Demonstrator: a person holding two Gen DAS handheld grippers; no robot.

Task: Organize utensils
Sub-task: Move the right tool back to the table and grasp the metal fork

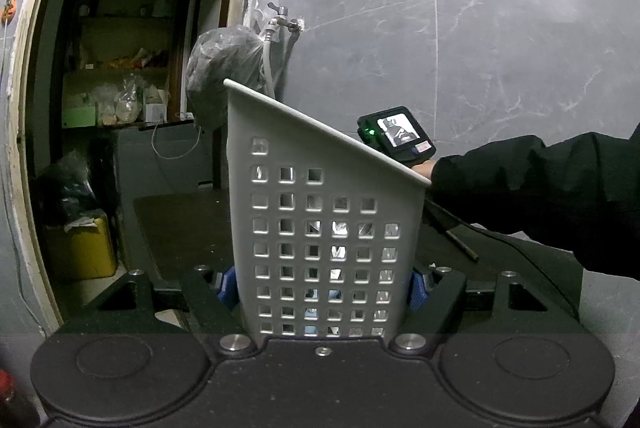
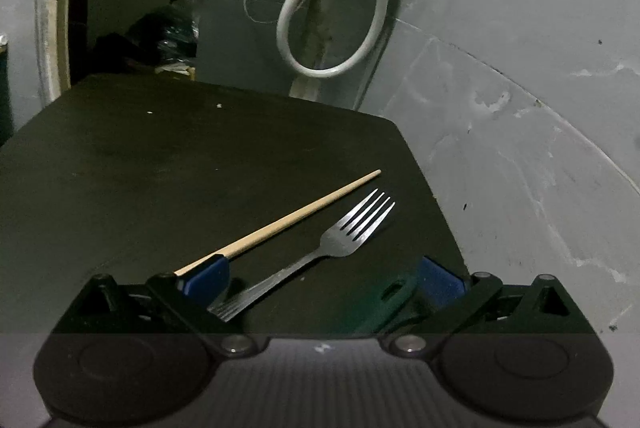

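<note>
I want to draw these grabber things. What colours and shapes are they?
Both grippers, left and right, are black, with blue pads inside the fingers, silver screws, and two big round discs on the body. The right one carries a small screen with a green light. The person's sleeve is black.

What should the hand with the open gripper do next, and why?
Probably lower the right gripper a little and close on the fork. Its fingers are spread wide with the fork's handle lying between them on the dark table, not yet gripped. The left gripper already holds the white holder, ready to receive it. The chopstick can wait.
</note>
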